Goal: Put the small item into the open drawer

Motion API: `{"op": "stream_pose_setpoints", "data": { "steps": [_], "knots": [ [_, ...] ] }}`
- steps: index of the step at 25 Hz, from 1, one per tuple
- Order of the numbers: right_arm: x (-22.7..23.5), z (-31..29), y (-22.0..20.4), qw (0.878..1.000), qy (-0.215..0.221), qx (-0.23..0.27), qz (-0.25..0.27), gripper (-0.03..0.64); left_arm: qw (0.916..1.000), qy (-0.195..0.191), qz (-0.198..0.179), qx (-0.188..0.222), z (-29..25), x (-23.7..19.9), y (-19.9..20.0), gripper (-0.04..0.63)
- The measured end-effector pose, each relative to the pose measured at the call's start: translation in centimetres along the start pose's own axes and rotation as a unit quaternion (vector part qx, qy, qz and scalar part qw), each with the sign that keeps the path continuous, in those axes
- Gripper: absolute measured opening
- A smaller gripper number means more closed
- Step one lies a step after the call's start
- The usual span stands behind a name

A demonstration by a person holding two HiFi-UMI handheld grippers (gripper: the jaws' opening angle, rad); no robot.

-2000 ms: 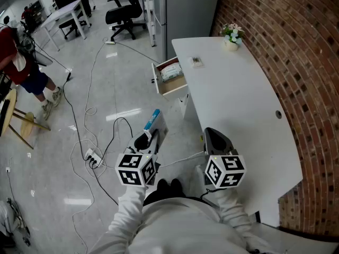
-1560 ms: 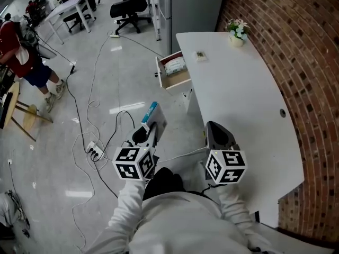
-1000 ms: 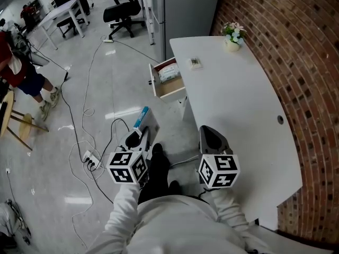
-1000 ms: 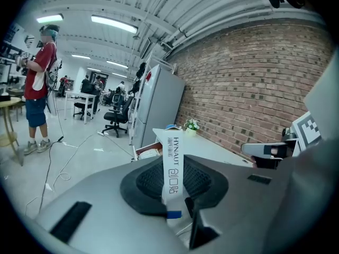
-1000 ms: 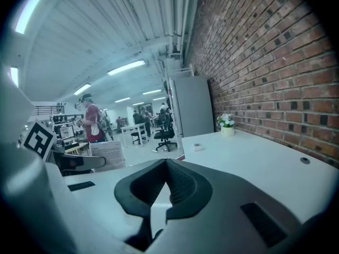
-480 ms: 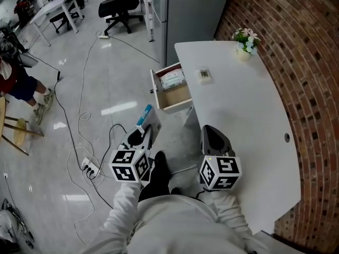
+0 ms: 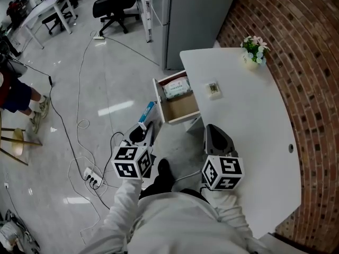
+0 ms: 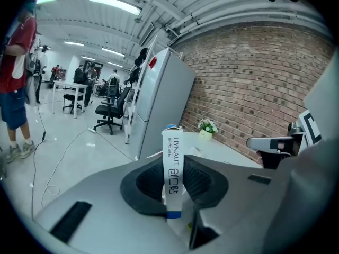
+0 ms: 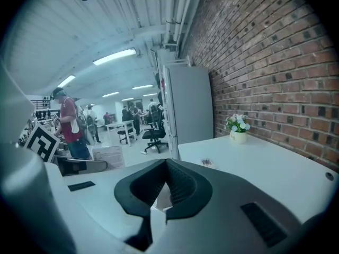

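Observation:
A slim white box with a blue end (image 7: pixel 148 111) stands pinched between the jaws of my left gripper (image 7: pixel 143 127), over the floor just left of the desk. The left gripper view has the box (image 8: pixel 172 168) upright in the left gripper (image 8: pixel 172 189). The open drawer (image 7: pixel 183 106) juts from the white desk (image 7: pixel 254 126) just ahead and to the right of the box, and a white packet (image 7: pixel 176 88) lies at its far end. My right gripper (image 7: pixel 214 133) hovers at the desk's near left edge, jaws together and empty, as the right gripper view also has the right gripper (image 9: pixel 164 187).
A small flat item (image 7: pixel 213 88) lies on the desk beside the drawer, and a flower pot (image 7: pixel 253 50) stands at the far end. A grey cabinet (image 7: pixel 193 15) and a brick wall (image 7: pixel 312 62) border the desk. Cables and a power strip (image 7: pixel 91 178) lie on the floor at left.
The drawer and desk have come nearer to both grippers as the person walked forward. The left gripper still grips the box and the right stays shut.

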State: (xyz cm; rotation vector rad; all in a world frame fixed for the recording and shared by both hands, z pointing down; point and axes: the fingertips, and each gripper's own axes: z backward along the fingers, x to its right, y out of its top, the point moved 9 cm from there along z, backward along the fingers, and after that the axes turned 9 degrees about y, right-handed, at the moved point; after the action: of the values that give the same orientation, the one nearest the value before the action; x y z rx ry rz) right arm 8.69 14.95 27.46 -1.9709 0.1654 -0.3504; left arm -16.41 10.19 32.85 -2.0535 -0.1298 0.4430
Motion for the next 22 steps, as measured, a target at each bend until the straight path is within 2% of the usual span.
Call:
{"op": "stream_pose_setpoints", "data": {
  "steps": [6, 14, 22],
  "knots": [
    [-0.3, -2.4, 0.7, 1.0, -0.012, -0.009, 0.003, 0.026, 0.9999, -0.012, 0.006, -0.01, -2.2, -1.6, 0.4, 0.08],
    [-0.1, -5.2, 1.2, 1.0, -0.002, -0.02, 0.016, 0.026, 0.9994, -0.01, 0.014, -0.03, -4.7, -2.3, 0.0, 0.08],
    [2.0, -8.3, 2.6, 1.0, 0.015, -0.01, 0.024, 0.026, 0.9987, -0.011, -0.021, -0.046, -8.8, -1.4, 0.8, 0.08]
  ]
}}
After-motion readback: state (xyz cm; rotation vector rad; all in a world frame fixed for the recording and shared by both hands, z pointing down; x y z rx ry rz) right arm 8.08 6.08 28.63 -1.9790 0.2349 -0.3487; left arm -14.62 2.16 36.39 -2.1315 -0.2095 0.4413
